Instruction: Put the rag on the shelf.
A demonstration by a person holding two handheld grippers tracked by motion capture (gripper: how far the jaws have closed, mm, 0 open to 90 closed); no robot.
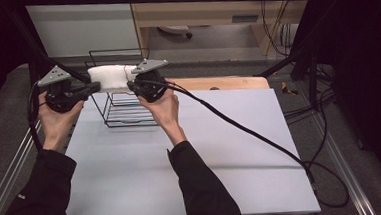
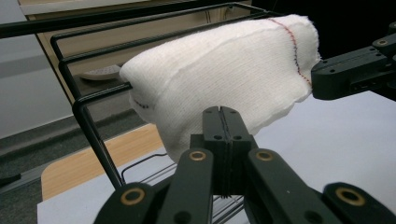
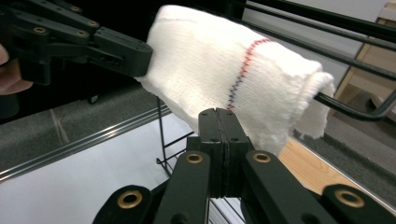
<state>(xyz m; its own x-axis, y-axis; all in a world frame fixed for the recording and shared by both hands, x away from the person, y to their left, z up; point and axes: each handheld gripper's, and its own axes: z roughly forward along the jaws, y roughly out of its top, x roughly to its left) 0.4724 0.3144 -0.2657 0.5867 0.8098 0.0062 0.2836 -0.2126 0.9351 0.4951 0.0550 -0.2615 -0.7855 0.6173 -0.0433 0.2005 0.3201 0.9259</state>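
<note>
A white knitted cloth with a thin red-and-blue stitched line lies draped over the top bars of a black wire rack at the table's far left. My left gripper is at the cloth's left end and my right gripper at its right end. In the left gripper view the jaws are pressed together at the lower hem of the cloth. The right gripper view shows the same: jaws shut at the hem of the cloth. Each view also shows the other gripper's tip meeting the cloth's end.
The rack stands on a pale grey table. A wooden board lies along the table's far edge. The right gripper's black cable trails across the table to the right. Dark frame bars and more cables ring the table.
</note>
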